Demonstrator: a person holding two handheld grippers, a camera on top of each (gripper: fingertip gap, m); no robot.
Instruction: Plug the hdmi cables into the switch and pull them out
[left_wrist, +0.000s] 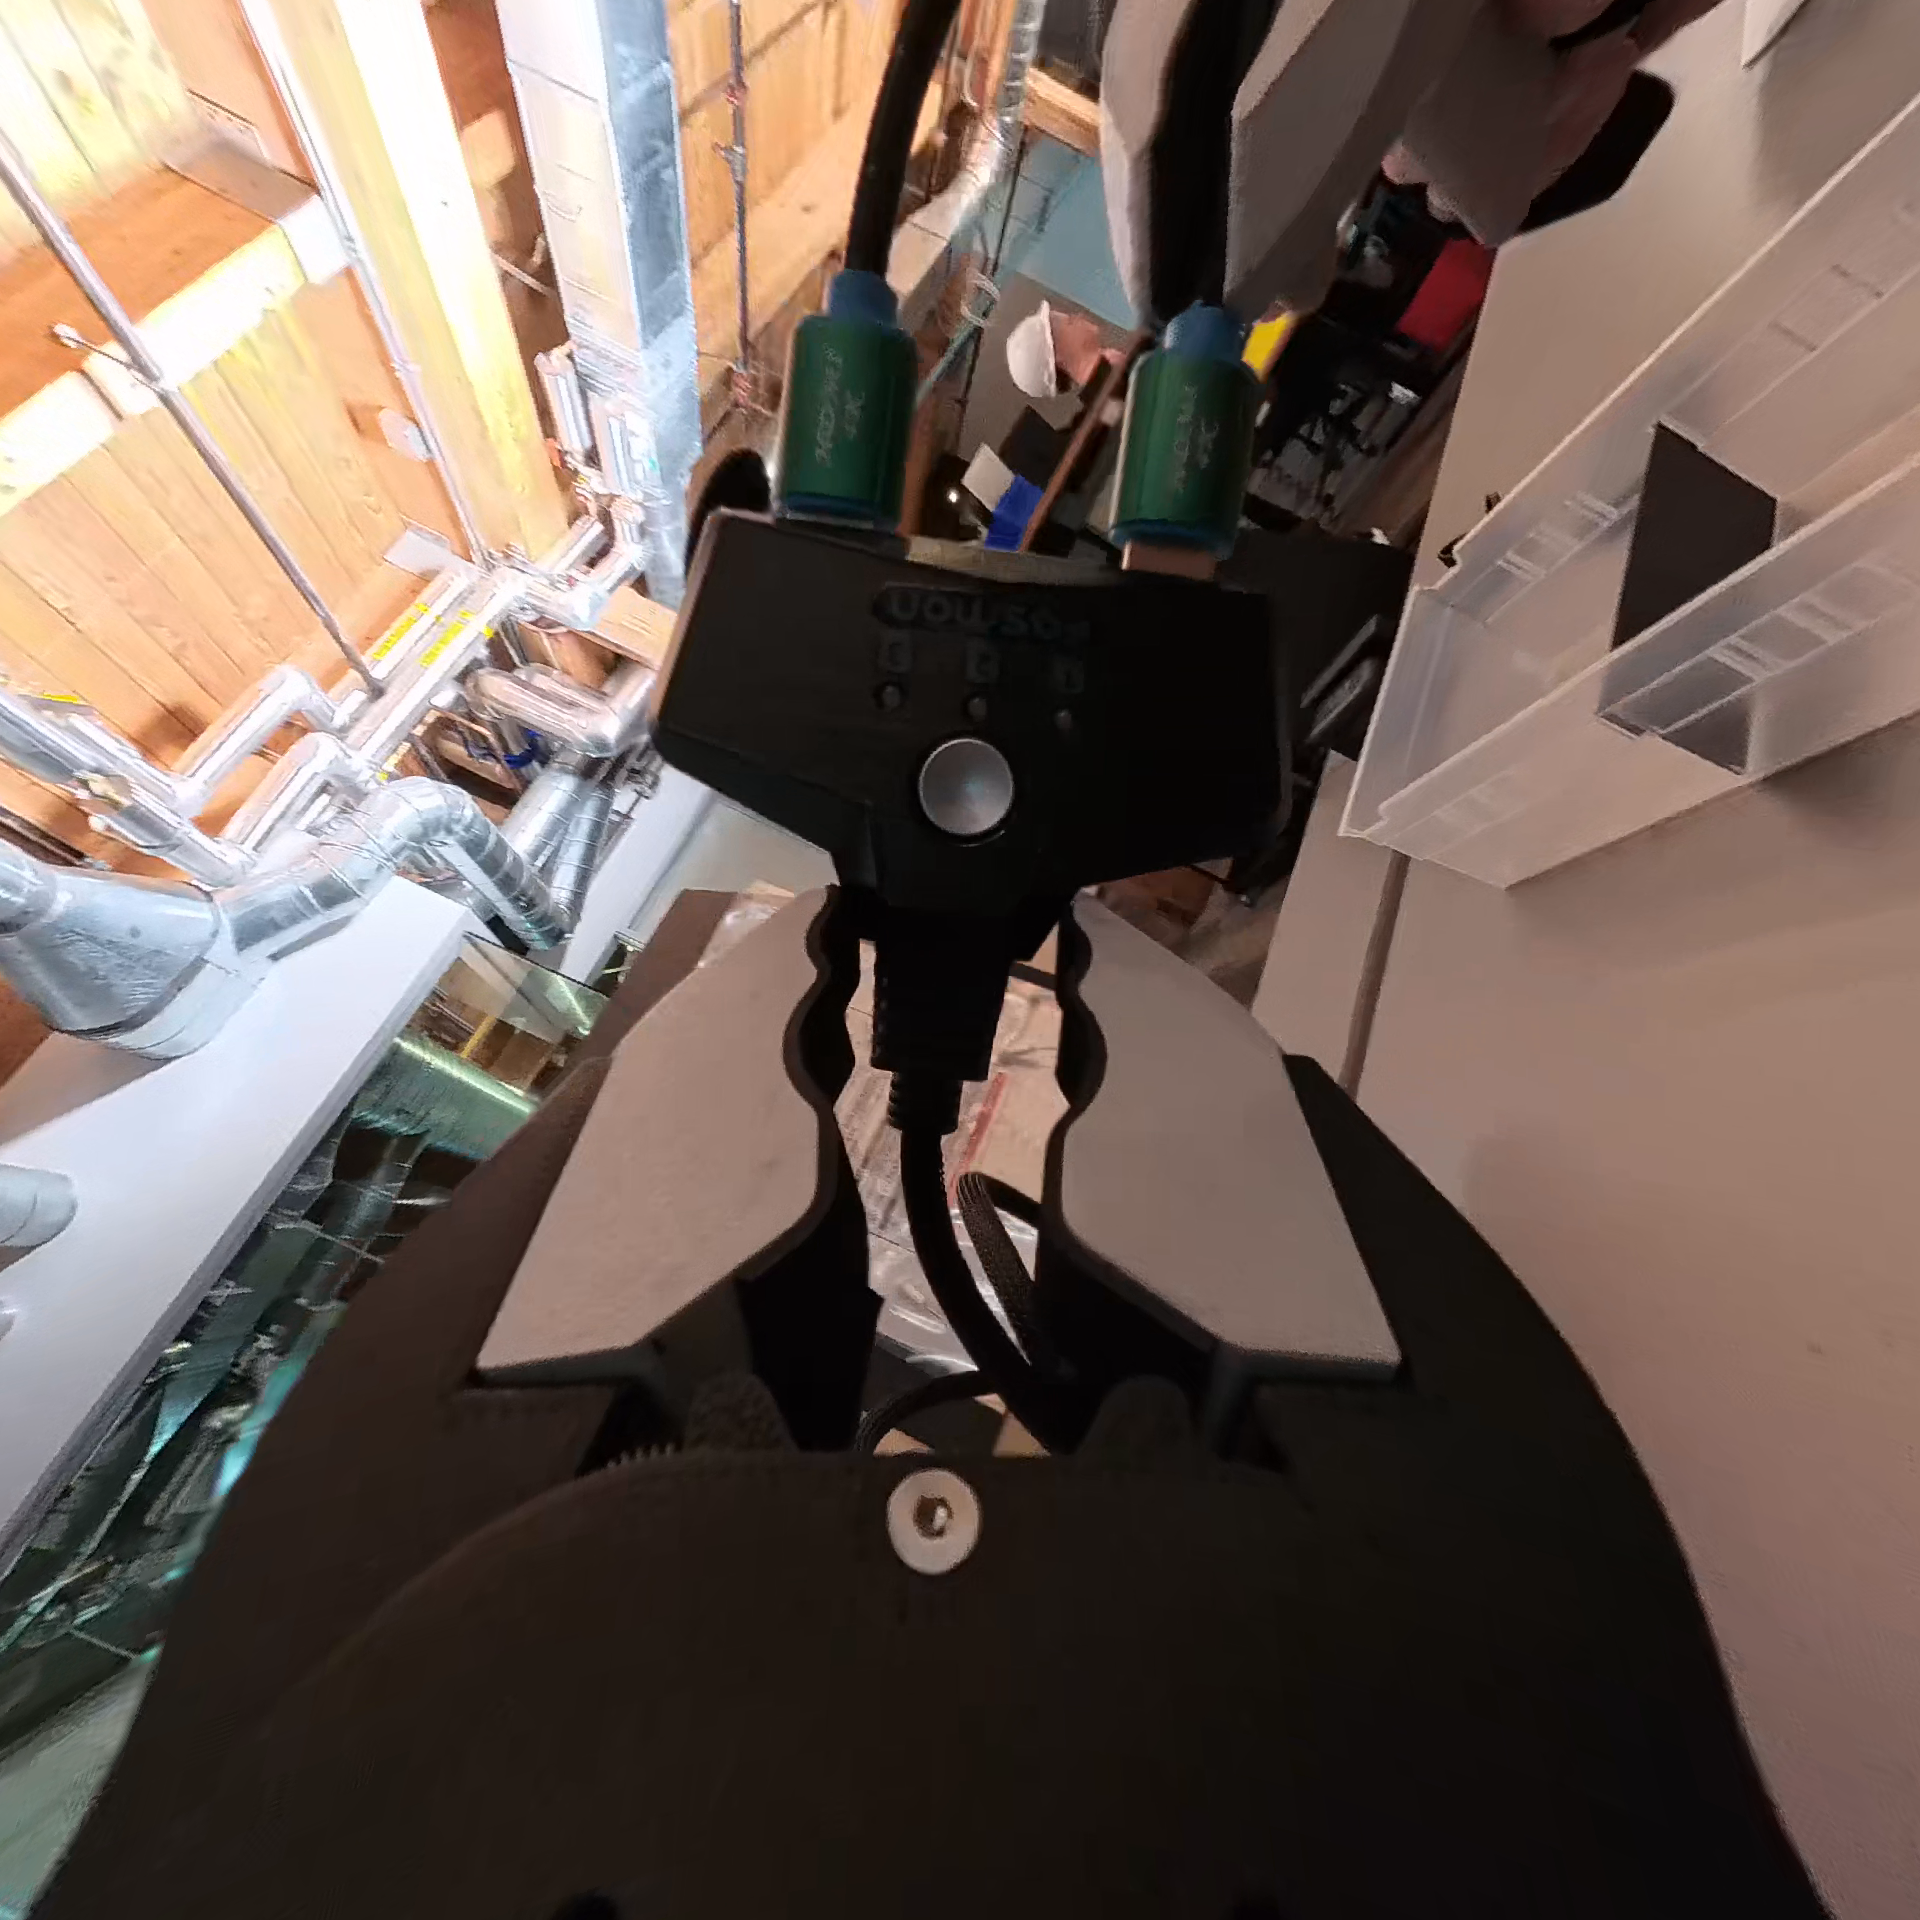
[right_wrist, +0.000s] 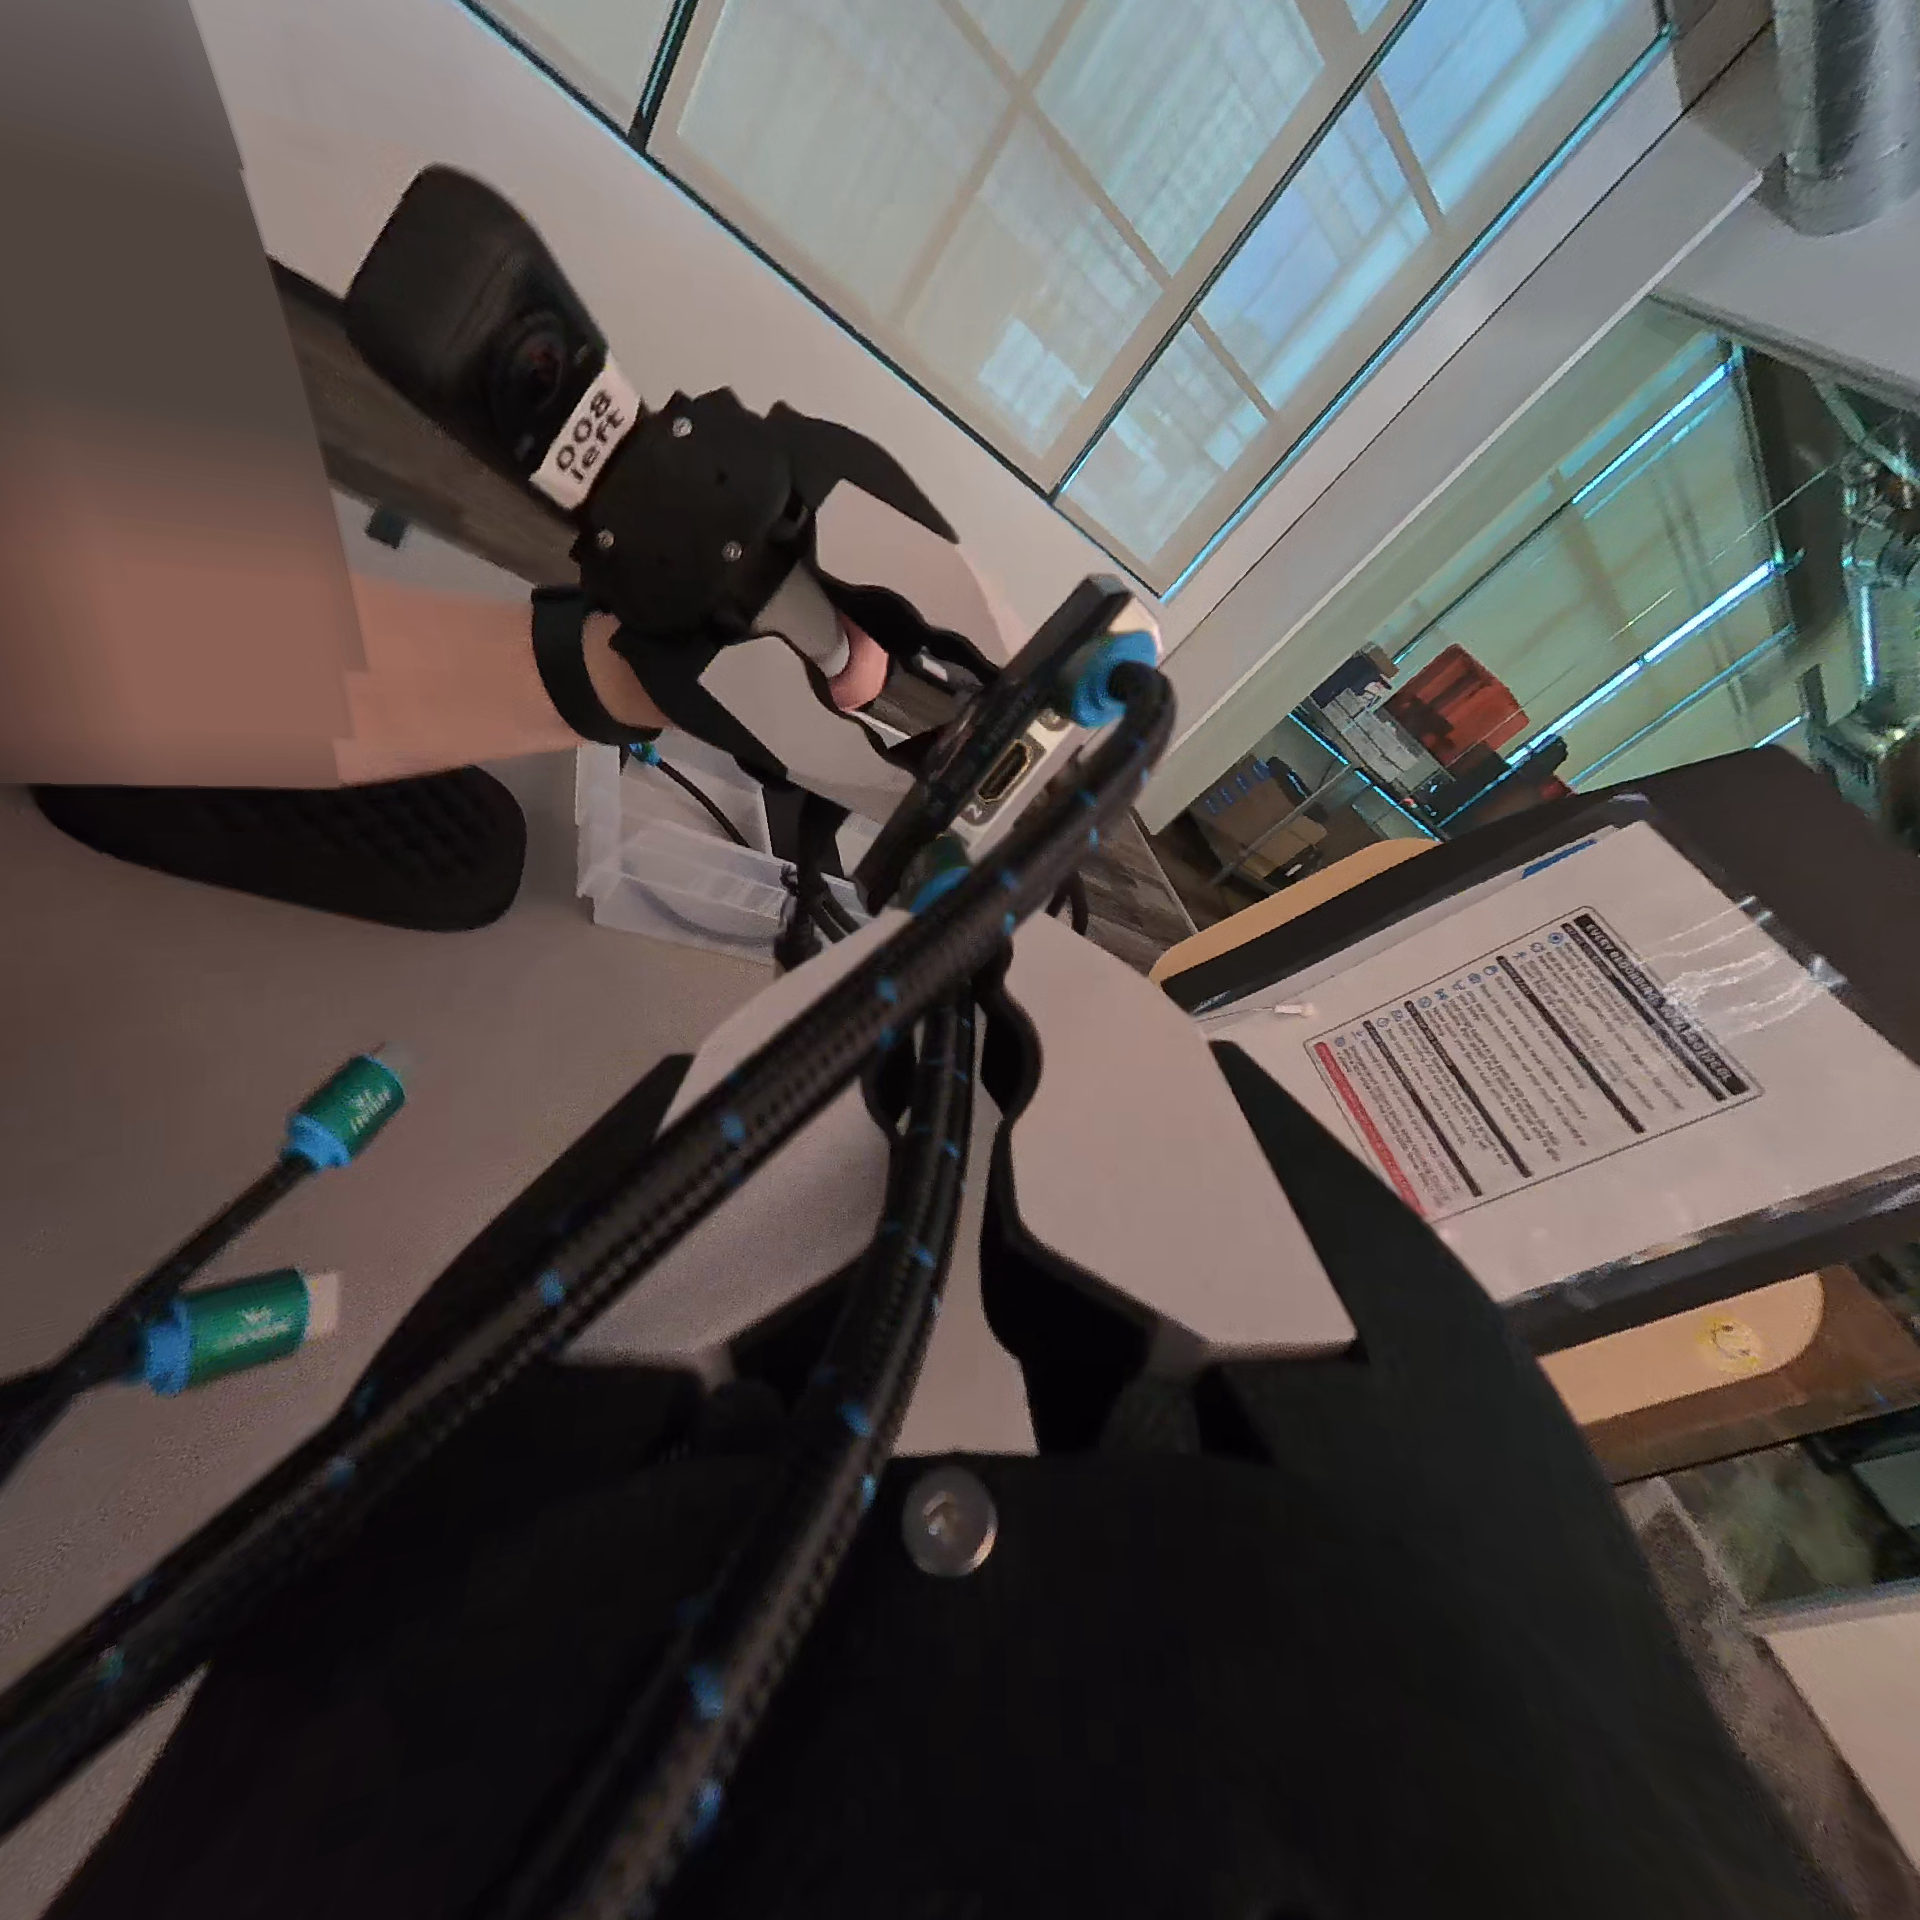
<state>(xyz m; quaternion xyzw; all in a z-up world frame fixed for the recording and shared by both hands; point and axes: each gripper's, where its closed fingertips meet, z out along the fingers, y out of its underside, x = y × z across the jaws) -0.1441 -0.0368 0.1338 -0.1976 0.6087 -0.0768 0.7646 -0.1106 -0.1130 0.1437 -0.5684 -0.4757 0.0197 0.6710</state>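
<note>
The switch (left_wrist: 971, 717) sits up off the table, and your left gripper (left_wrist: 940, 966) has it pinched at its narrow tail end, fingers closed on the neck where its own black lead (left_wrist: 935, 1226) drops back between them. Two green HDMI plugs stand in its far edge: the left plug (left_wrist: 847, 416) looks fully home, the right plug (left_wrist: 1179, 447) shows a strip of bare metal at the socket. The middle port (right_wrist: 1006, 774) is open, as the right wrist view shows. Your right gripper (right_wrist: 961, 1023) is just behind the switch with two braided cables (right_wrist: 727, 1132) running across and between its fingers; I cannot tell whether it is clamped on one. Two more green plugs (right_wrist: 348, 1107) lie loose on the grey table (right_wrist: 312, 987), toward its left side. A clear plastic tray (left_wrist: 1621, 623) rests on the table to your right.
</note>
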